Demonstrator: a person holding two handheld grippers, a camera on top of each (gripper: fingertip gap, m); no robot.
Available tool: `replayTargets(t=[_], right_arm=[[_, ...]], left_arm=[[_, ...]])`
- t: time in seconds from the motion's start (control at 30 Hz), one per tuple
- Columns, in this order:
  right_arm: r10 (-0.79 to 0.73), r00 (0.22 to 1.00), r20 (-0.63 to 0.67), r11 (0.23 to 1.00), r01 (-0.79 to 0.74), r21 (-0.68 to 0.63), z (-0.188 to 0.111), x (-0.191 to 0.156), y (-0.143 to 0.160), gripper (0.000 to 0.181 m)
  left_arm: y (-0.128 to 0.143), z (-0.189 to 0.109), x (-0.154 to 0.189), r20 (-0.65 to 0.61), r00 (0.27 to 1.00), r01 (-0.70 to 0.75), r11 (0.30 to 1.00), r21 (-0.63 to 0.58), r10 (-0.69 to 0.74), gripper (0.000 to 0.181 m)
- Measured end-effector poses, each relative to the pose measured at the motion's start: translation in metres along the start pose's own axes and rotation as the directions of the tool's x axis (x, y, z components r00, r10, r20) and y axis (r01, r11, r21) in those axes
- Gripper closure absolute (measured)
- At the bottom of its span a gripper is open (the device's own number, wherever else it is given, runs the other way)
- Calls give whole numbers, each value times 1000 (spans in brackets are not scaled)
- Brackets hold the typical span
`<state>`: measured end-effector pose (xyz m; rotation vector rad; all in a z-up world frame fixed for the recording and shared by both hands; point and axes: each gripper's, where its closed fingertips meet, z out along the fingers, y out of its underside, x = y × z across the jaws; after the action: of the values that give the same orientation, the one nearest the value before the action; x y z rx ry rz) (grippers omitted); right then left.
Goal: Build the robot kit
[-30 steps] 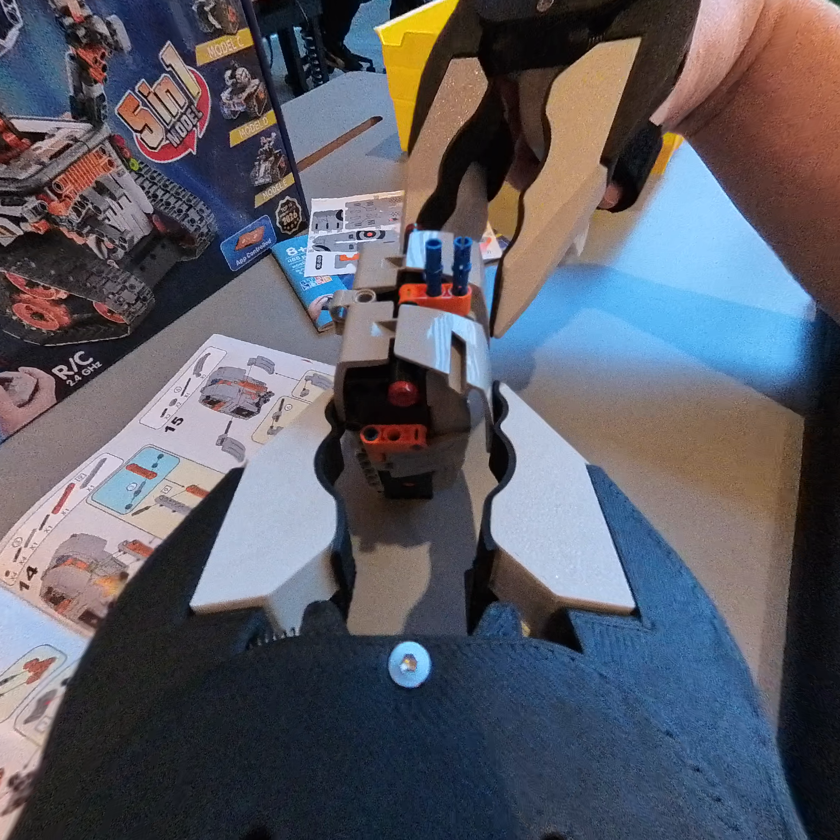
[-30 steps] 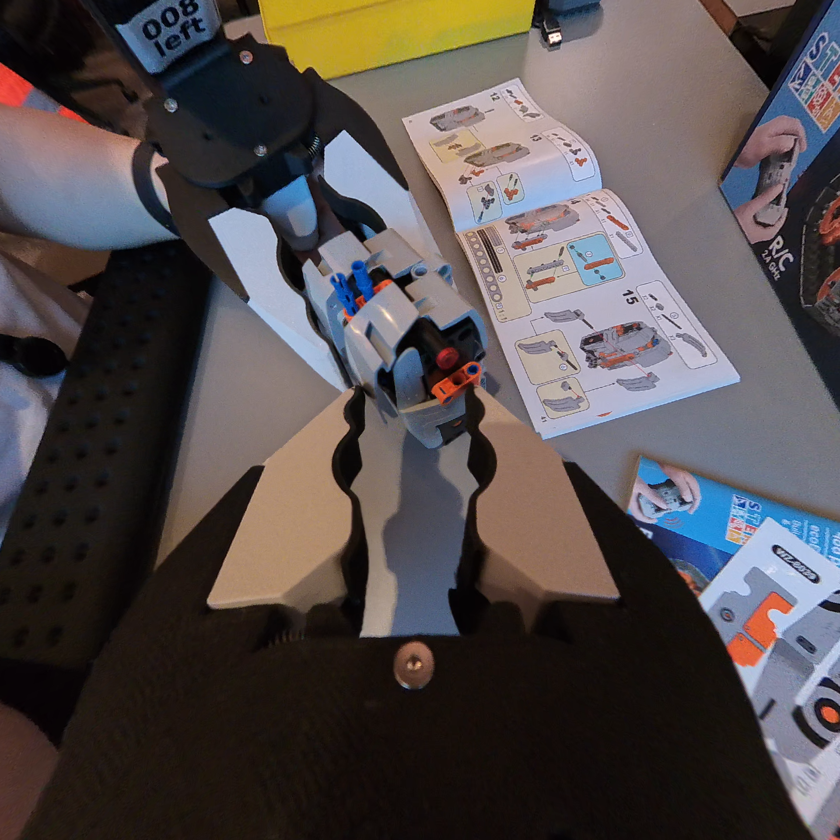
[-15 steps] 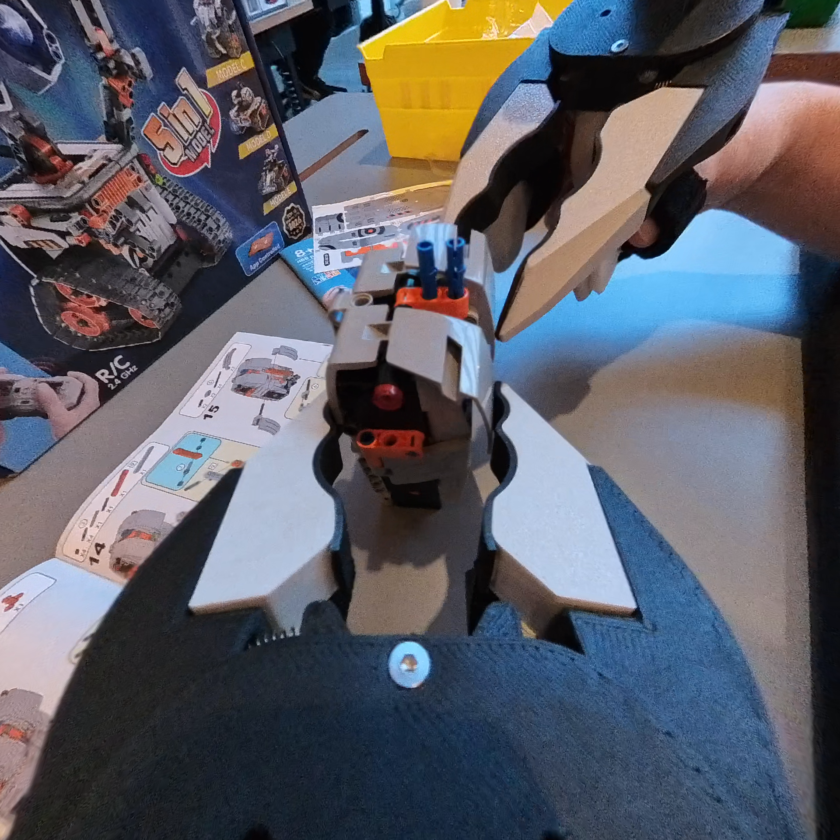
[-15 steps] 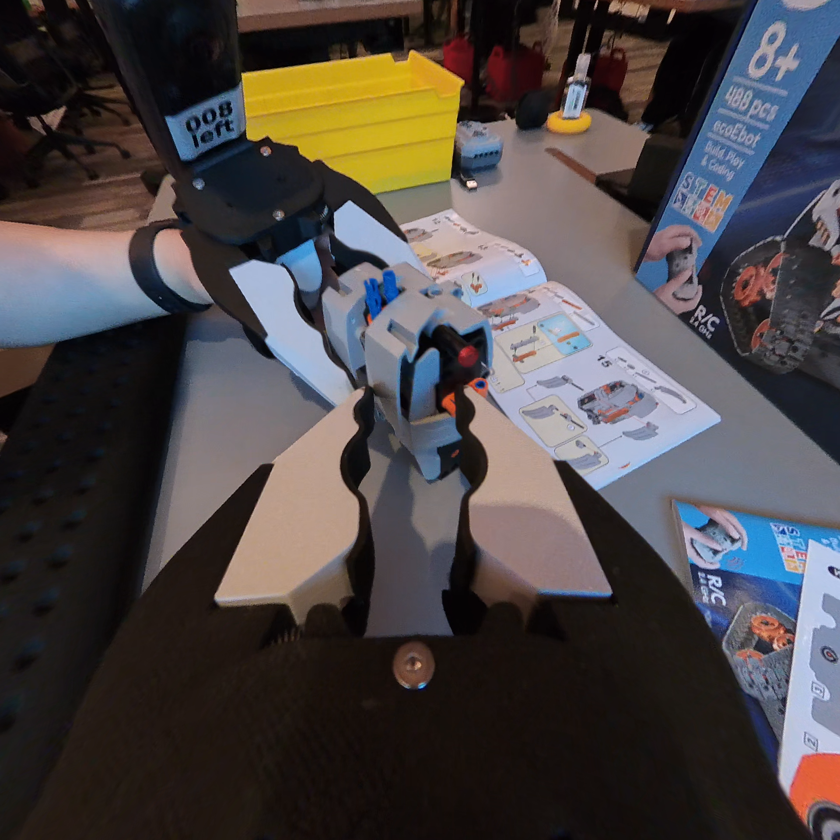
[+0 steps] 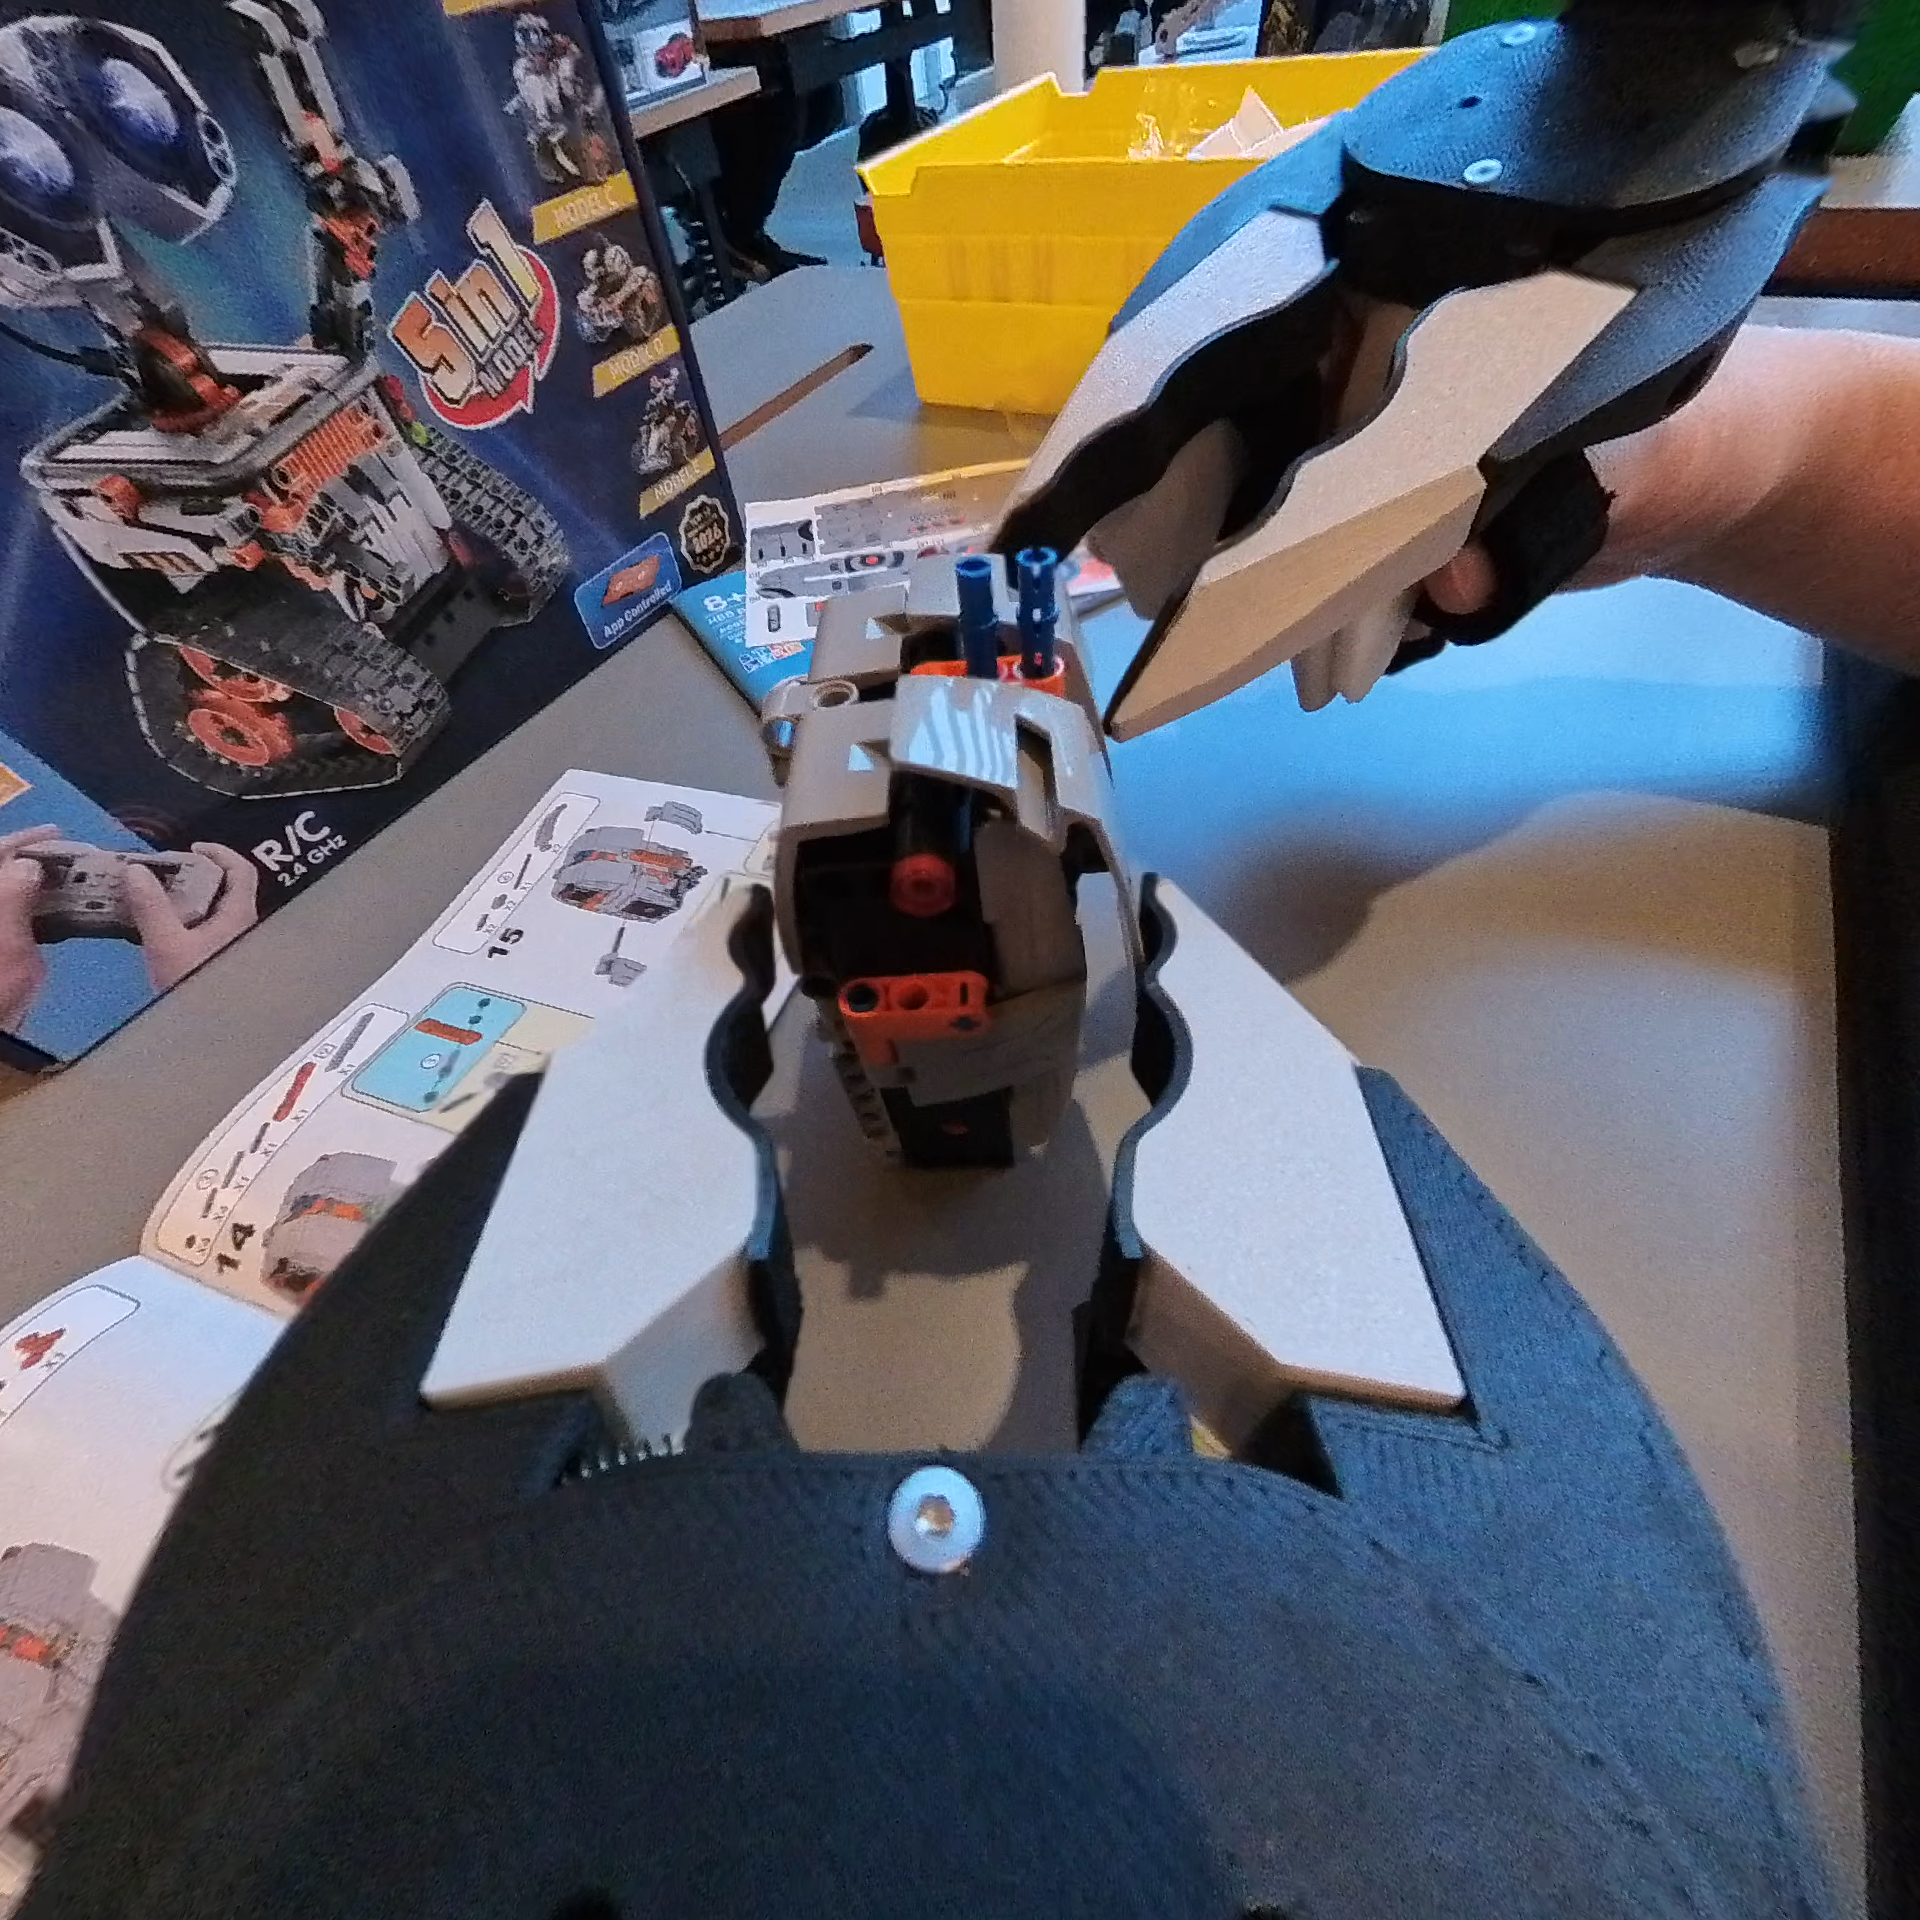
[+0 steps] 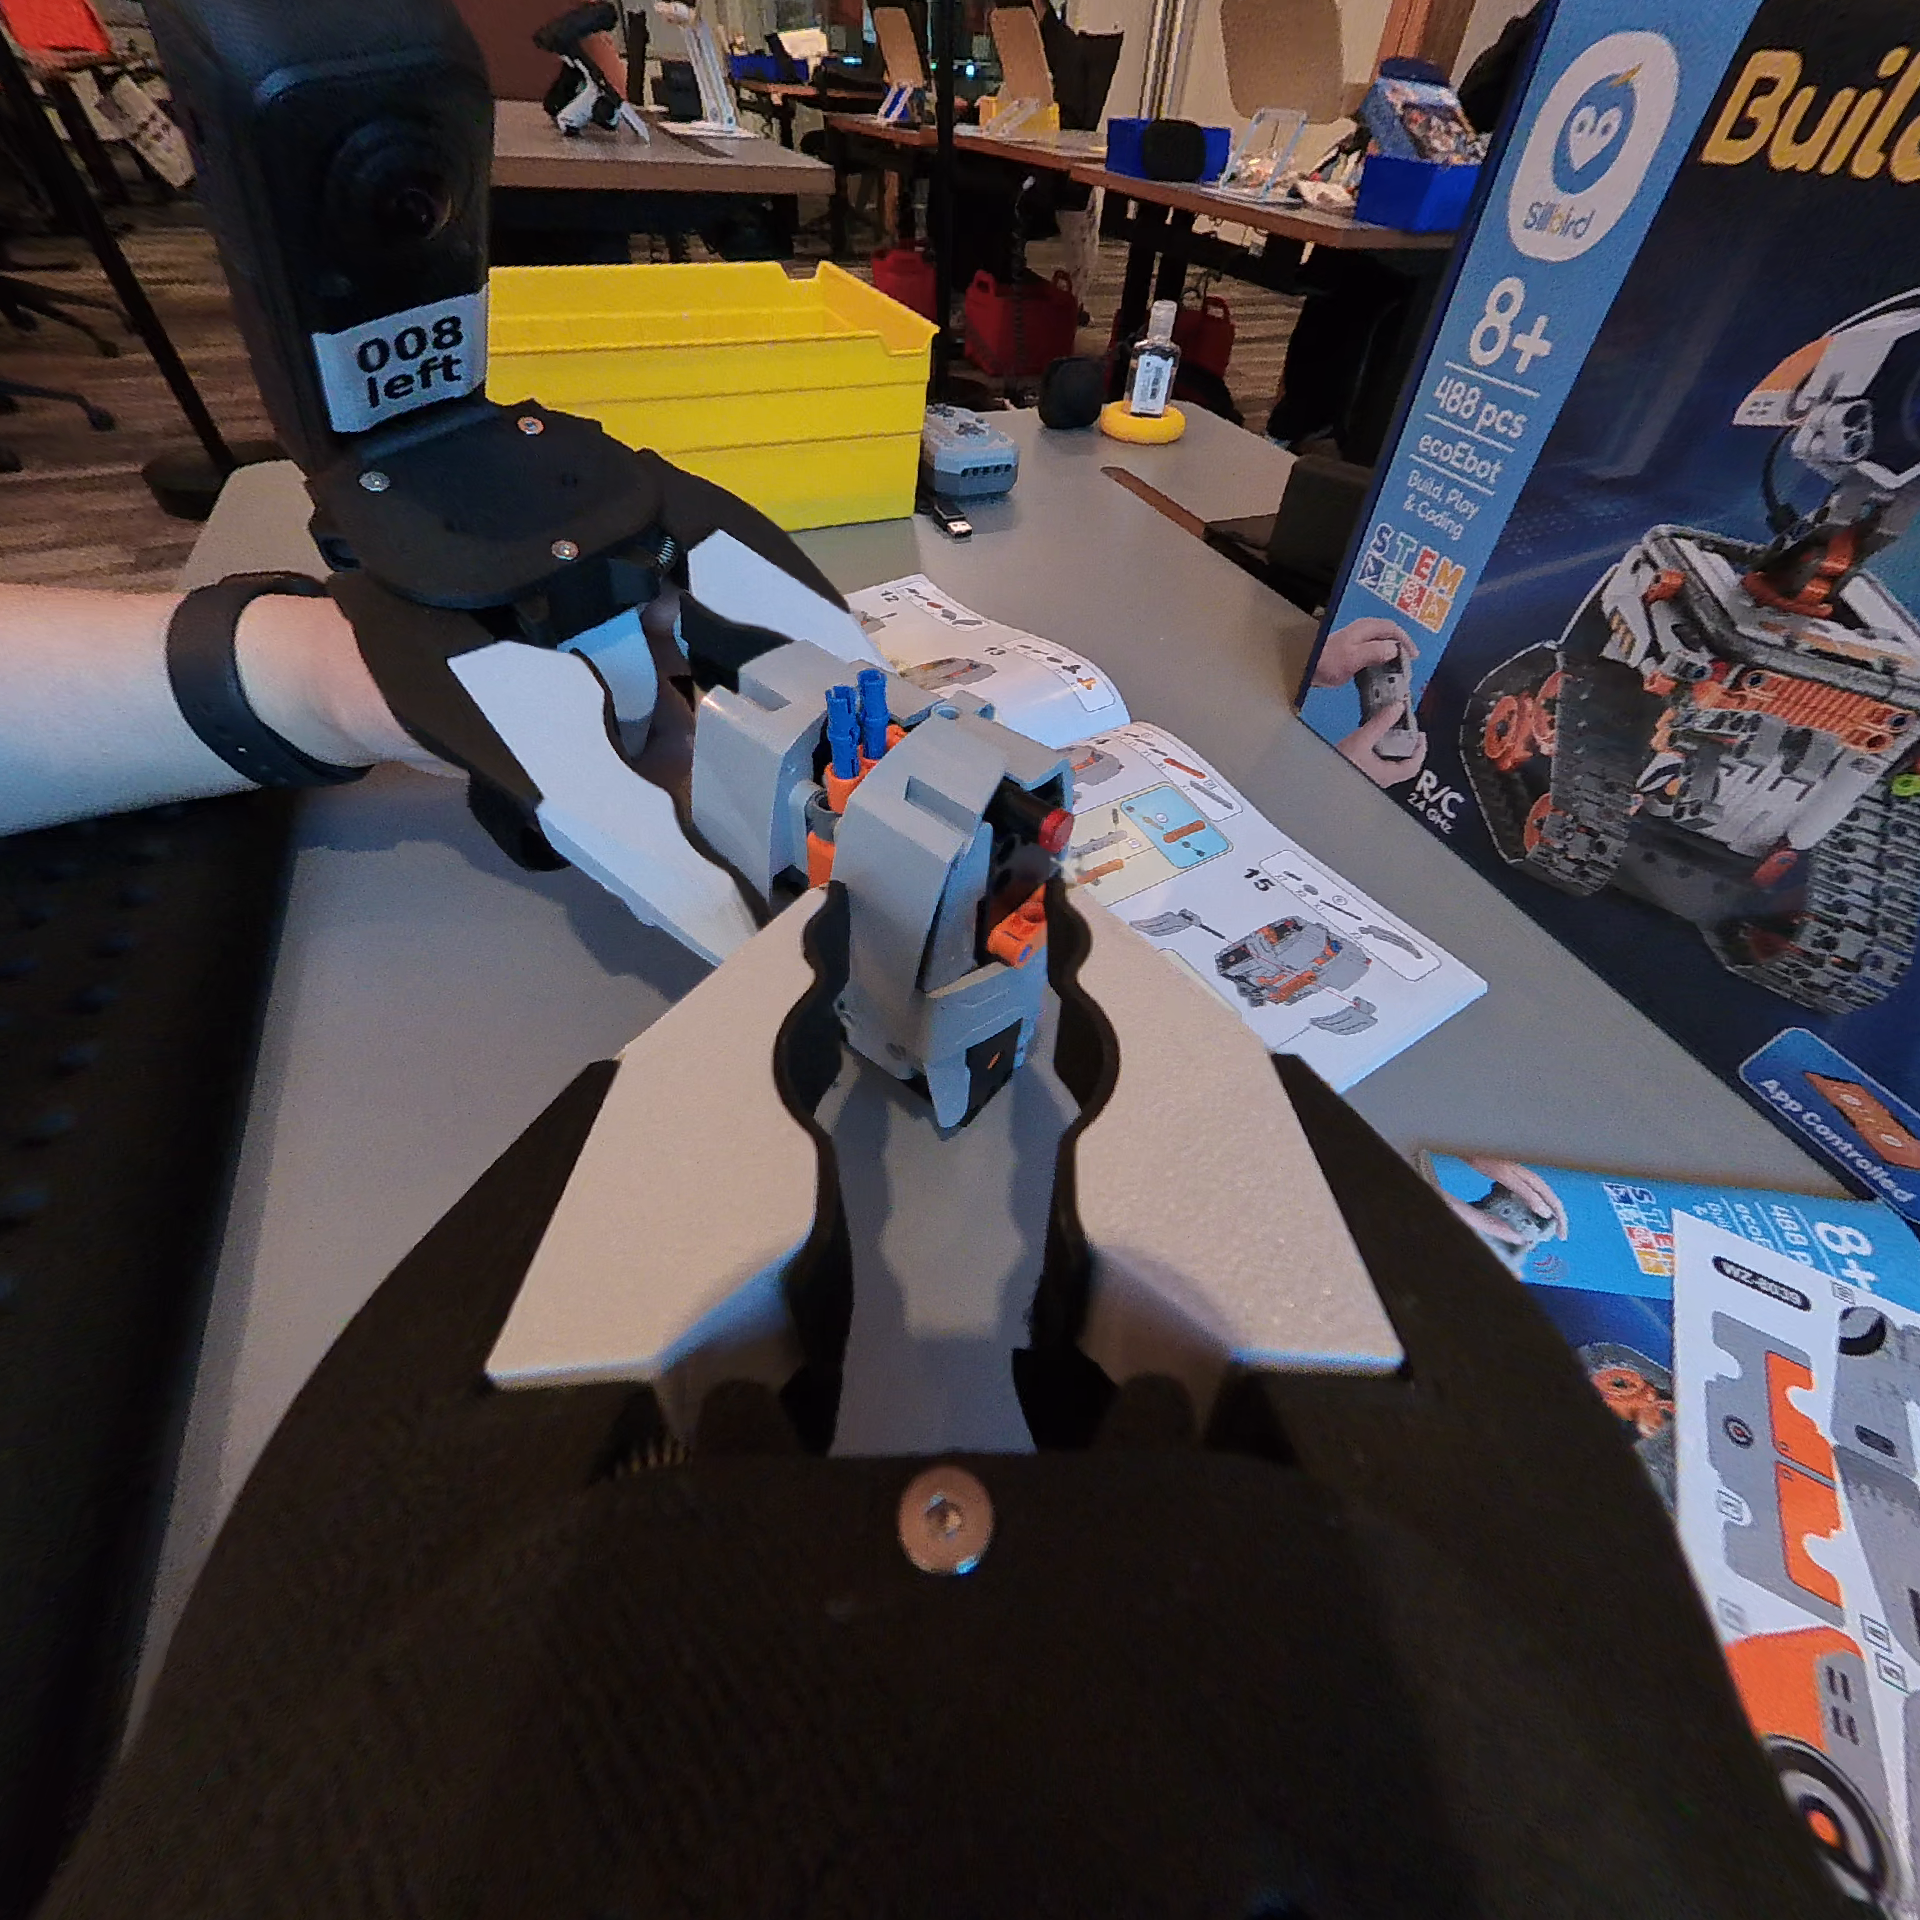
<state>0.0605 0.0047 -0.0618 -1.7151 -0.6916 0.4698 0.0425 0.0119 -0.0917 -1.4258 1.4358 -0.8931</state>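
A grey brick-built model (image 5: 935, 831) with orange parts, a red pin and two blue pins on top is held above the grey table (image 5: 1455, 1039). My left gripper (image 5: 948, 899) is shut on its lower body, one finger on each side. My right gripper (image 6: 945, 909) is shut on the model (image 6: 914, 914) from the opposite side. In the left wrist view the right gripper (image 5: 1055, 634) straddles the model's top end by the blue pins. In the right wrist view the left gripper (image 6: 790, 790) grips the far side. A bare forearm shows behind each gripper.
An open instruction booklet (image 5: 499, 997) lies left of the model. A tall blue toy box (image 6: 1714, 623) stands beyond it. A yellow bin (image 6: 707, 384) and a small grey block (image 6: 966, 462) sit at the back. A leaflet and sticker sheet (image 6: 1766, 1455) lie nearby. A black perforated mat (image 6: 125, 1039) borders the table. One gripper's finger ends stand about 4 cm off the other's.
Both grippers have tilted up from looking down at the table to looking more level, with the model still between them. The right gripper has shifted from over the model's top toward its right side.
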Motion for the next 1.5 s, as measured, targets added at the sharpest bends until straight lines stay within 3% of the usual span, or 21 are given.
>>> replayTargets(t=[0.03,0.17,0.9,1.13,1.5], right_arm=[[-4,1000,-11,1000,4,4,-1,2,0,144],[19,1000,-15,1000,-18,9,-1,5,1,148],[-29,999,-21,1000,29,9,-2,4,2,151],[-85,996,-11,996,85,-12,-3,0,4,167],[-83,996,-21,997,83,-4,-4,2,4,168]], left_arm=[[-3,-1,-3,20,1000,5,1000,17,-5,105],[-13,-5,-1,-2,1000,19,998,63,-19,117],[-7,-3,-1,101,985,-138,990,-2,138,119],[-8,-3,-1,96,987,-126,992,0,125,119],[-7,3,-5,201,971,-126,992,-23,128,116]])
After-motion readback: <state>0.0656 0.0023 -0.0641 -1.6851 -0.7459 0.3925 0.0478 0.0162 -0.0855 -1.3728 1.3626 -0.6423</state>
